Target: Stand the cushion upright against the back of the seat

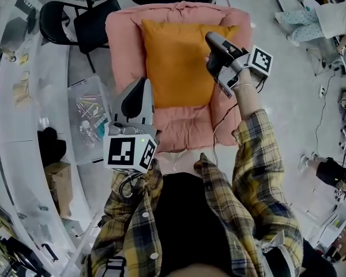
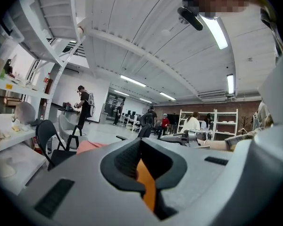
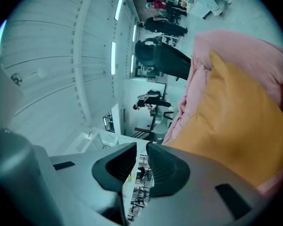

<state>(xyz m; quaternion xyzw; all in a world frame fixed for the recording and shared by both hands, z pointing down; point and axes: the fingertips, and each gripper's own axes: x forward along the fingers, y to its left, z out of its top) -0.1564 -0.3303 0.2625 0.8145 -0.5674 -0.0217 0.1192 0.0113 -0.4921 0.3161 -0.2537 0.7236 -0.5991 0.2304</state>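
Note:
An orange cushion (image 1: 176, 62) leans against the back of the pink padded seat (image 1: 184, 133). My left gripper (image 1: 144, 84) is at the cushion's lower left edge. In the left gripper view its jaws (image 2: 144, 168) are shut on a fold of the orange cushion (image 2: 147, 188). My right gripper (image 1: 211, 37) hovers at the cushion's upper right edge. In the right gripper view its jaws (image 3: 141, 161) stand a little apart with nothing between them. The cushion (image 3: 236, 135) and the pink seat (image 3: 236, 55) lie off to the right of them.
A black chair (image 1: 75, 22) stands behind the seat at the left. A clear box (image 1: 92, 117) of small items sits on the floor beside the seat, by a curved white workbench (image 1: 17, 126). A cable (image 1: 222, 117) hangs from the right gripper. Other people are in the room.

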